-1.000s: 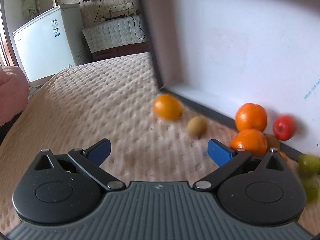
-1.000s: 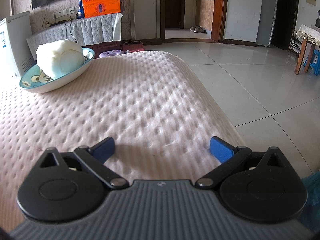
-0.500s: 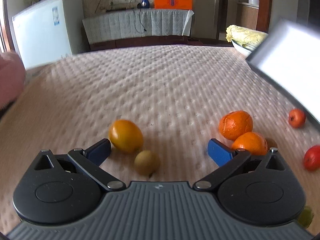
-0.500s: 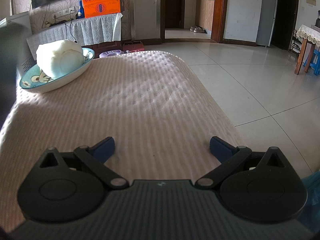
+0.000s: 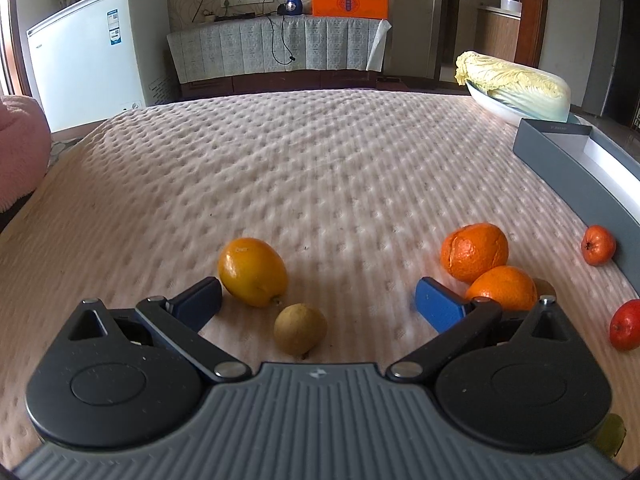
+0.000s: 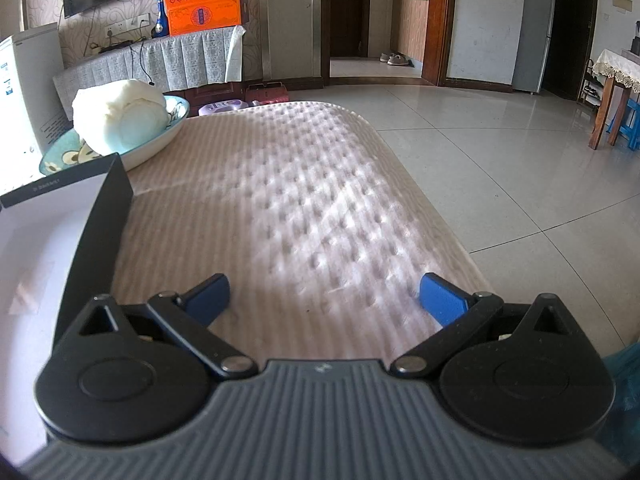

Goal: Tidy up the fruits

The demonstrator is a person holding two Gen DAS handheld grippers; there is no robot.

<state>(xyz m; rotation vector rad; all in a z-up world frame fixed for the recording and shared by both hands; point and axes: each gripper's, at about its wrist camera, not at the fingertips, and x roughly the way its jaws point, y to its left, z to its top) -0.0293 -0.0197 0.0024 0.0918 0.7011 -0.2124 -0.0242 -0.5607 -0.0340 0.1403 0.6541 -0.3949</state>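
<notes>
While the fruit is lying loose beside the box (image 5: 560, 160), the left hand-held gripper (image 5: 318, 300) is gaping wide over the kiwi (image 5: 300, 329), seemingly lining up a pick; the right hand-held gripper (image 6: 324, 296) is idling wide and empty.

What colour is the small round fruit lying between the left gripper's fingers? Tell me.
Dull yellowish-brown: the small round fruit shows best in the left wrist view.

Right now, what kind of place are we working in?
Most likely a home living room: a chest freezer by a cloth-covered cabinet, tiled floor leading to a doorway, and fruit scattered on a padded tabletop.
</notes>
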